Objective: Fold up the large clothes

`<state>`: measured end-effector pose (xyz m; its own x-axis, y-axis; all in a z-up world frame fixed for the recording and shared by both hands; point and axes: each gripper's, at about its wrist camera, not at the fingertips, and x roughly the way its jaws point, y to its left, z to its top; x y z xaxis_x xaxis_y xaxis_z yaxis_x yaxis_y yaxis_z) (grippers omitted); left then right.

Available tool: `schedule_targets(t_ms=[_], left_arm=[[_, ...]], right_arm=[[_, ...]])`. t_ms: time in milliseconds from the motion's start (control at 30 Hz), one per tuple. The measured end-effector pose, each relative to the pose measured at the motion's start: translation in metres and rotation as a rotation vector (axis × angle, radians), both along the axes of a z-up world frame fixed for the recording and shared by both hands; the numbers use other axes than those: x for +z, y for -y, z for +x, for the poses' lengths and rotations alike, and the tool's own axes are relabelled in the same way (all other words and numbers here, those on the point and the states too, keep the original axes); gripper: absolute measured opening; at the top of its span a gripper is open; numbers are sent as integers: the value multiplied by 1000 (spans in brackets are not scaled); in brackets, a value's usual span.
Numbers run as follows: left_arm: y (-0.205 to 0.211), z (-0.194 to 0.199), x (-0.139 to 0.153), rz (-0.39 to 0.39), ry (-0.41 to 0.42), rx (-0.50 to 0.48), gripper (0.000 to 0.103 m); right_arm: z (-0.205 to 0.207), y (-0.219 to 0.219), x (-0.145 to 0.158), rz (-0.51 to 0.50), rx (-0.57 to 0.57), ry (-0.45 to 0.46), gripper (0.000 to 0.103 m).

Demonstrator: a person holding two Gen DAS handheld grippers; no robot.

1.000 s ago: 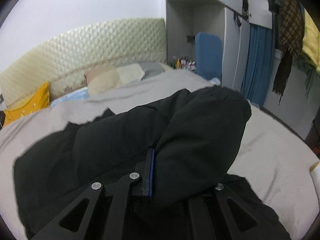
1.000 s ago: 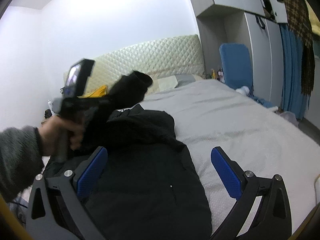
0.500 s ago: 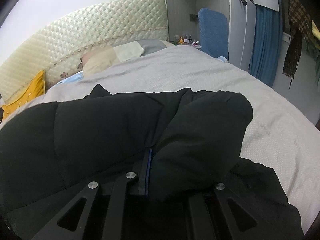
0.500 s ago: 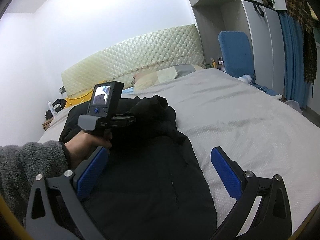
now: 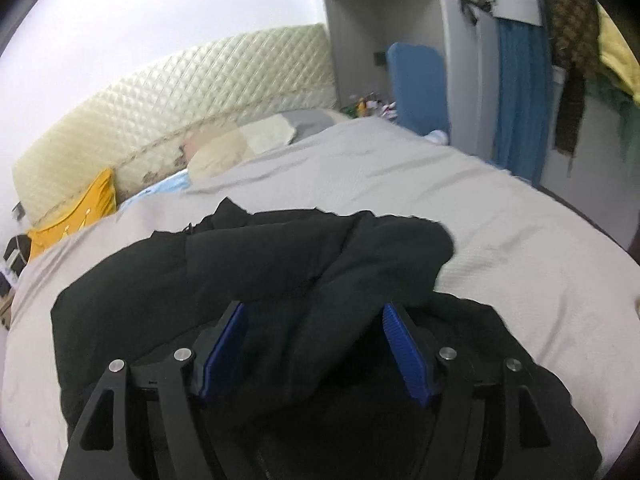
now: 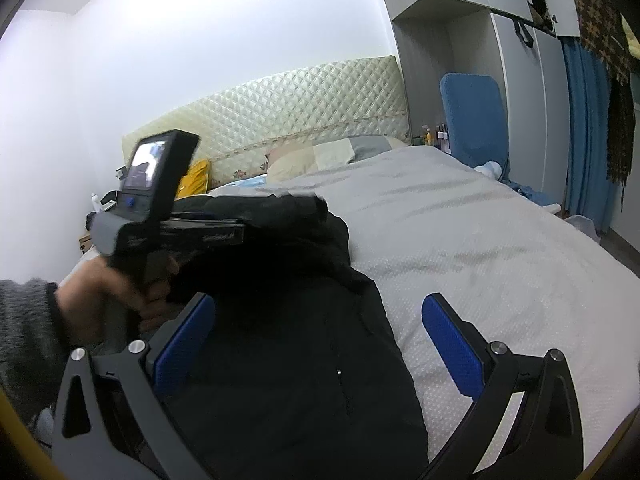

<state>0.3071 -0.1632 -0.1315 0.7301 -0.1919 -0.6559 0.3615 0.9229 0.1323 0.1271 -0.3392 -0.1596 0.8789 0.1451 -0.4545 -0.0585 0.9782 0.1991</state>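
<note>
A large black padded jacket lies on the grey bedspread, with one sleeve folded across its body. My left gripper is open, its blue pads apart, just above the folded sleeve with black cloth between the jaws but not clamped. In the right wrist view the jacket fills the lower left, and the left gripper's body, held by a hand, hovers over the far end of it. My right gripper is open and empty above the jacket's near right edge.
A quilted cream headboard, pillows and a yellow cushion lie at the far end of the bed. A blue chair, wardrobe and blue curtain stand on the right. Hanging clothes are at the upper right.
My left gripper has opened and let go of the black sleeve, which now lies folded over the jacket. It has lifted back a little. My right gripper has stayed open and nearly still.
</note>
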Motion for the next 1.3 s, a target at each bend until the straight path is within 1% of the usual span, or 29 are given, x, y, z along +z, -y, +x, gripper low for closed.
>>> schedule_targets(t_ms=[100, 267, 333, 367, 433, 467, 567, 700, 767, 833, 900, 1067, 1167, 1300], left_arm=[[-16, -19, 15, -51, 3, 5, 70], [-51, -58, 45, -135, 58, 42, 70], [-65, -70, 54, -180, 36, 69, 70], [-71, -75, 59, -189, 28, 87, 70], [-83, -90, 69, -227, 28, 101, 70], [-88, -97, 73, -235, 36, 106, 70], [-99, -120, 81, -217, 65, 115, 70], [-110, -146, 85, -203, 74, 131, 70], [-118, -159, 84, -216, 69, 141, 70], [-125, -170, 83, -232, 63, 146, 70], [-134, -181, 82, -239, 80, 152, 70], [-150, -191, 75, -256, 95, 185, 70], [-159, -194, 66, -272, 81, 203, 70], [-167, -197, 51, -268, 62, 224, 70]], right_arm=[[-3, -3, 2, -14, 8, 7, 103], [-9, -10, 6, -30, 22, 25, 103], [-11, -14, 8, -39, 43, 41, 103], [-11, -16, 9, -44, 51, 46, 103], [-12, -17, 10, -52, 58, 52, 103], [-13, -18, 11, -52, 60, 55, 103], [-17, -18, 14, -41, 62, 61, 103], [-25, -21, 18, -48, 60, 57, 103], [-31, -22, 19, -53, 53, 48, 103], [-39, -22, 20, -36, 58, 43, 103], [-45, -23, 21, -33, 61, 41, 103], [-53, -32, 21, -82, 63, 28, 103], [-52, -37, 18, -85, 75, 14, 103], [-54, -43, 17, -104, 85, 6, 103]])
